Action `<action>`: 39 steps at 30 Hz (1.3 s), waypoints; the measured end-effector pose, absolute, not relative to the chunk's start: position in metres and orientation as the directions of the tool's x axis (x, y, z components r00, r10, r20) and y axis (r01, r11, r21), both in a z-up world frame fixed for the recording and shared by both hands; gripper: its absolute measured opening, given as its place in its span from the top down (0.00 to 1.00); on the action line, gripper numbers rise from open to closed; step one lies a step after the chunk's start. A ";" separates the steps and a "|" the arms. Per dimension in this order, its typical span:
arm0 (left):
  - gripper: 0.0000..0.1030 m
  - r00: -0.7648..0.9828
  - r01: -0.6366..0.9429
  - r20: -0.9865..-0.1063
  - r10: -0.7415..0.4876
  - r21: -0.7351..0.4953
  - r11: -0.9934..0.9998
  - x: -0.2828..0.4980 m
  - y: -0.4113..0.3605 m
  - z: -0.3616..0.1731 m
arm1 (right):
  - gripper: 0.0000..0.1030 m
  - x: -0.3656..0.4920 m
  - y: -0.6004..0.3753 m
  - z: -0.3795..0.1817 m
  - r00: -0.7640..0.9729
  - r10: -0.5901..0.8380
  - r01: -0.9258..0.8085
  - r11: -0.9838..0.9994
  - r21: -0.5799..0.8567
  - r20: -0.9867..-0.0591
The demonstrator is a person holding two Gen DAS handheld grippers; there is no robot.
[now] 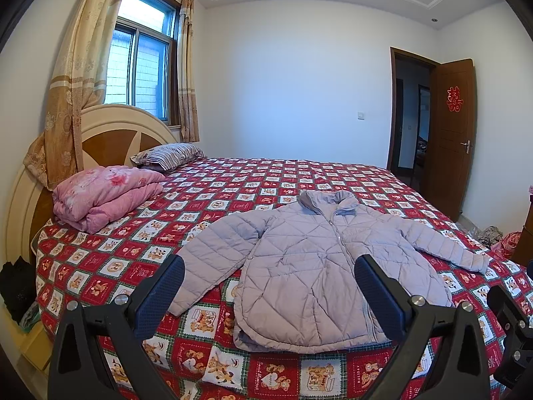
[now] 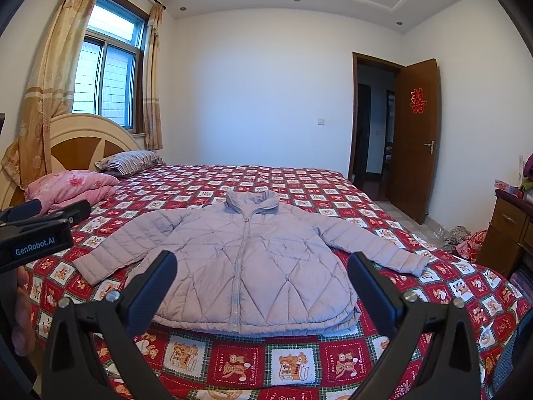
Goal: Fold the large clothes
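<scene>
Left claw [image 1: 269,286] agape, jacket [image 1: 319,273] hem partly hidden, seemingly zipped

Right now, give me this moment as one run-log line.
stage: before first fold | jacket: flat on bed, zipped, sleeves spread | left gripper: open, empty | right gripper: open, empty

Jacket [image 2: 240,266] hem corners — behind gripper fingers [image 2: 160,286].

Left gripper [image 1: 269,276] fills the lower frame, jaws spread wide, gripping nothing. Right gripper [image 2: 263,273] likewise, jaws wide apart and bare.
</scene>
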State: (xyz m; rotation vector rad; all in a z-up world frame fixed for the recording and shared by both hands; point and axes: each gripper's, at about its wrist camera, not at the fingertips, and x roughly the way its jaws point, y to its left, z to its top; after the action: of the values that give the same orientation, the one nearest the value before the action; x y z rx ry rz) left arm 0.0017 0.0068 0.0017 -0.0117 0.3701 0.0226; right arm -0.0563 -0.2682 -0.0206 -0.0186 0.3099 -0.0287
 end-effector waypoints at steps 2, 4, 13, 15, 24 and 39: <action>0.01 0.932 -0.024 -0.362 0.019 -0.008 1.000 0.001 0.007 0.002 | 0.00 -0.056 -0.268 -0.021 0.952 -0.031 0.026 0.999 -0.022 -0.305; 0.01 0.932 -0.024 -0.361 0.019 -0.008 1.000 0.002 0.007 0.002 | 0.00 -0.056 -0.268 -0.021 0.952 -0.033 0.027 0.999 -0.023 -0.304; 0.01 0.932 -0.023 -0.361 0.018 -0.009 1.000 0.002 0.007 0.001 | 0.00 -0.056 -0.266 -0.021 0.952 -0.030 0.024 0.999 -0.024 -0.304; 0.01 0.932 -0.023 -0.361 0.018 -0.010 1.000 0.002 0.007 0.001 | 0.00 -0.056 -0.267 -0.021 0.952 -0.030 0.024 0.999 -0.023 -0.305; 0.01 0.931 -0.024 -0.364 0.018 -0.012 1.000 0.002 0.007 0.000 | 0.00 -0.056 -0.264 -0.023 0.951 -0.025 0.019 1.000 -0.021 -0.309; 0.01 0.885 -0.026 -0.465 0.014 -0.020 0.999 0.056 0.009 -0.050 | 0.00 -0.007 -0.308 -0.068 0.903 0.003 0.033 0.997 0.076 -0.430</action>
State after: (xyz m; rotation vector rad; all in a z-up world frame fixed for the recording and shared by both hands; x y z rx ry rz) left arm 0.0556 0.0091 -0.0503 -0.0259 0.4829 0.0206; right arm -0.0068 -0.3077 -0.0676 0.0819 0.4441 -0.0154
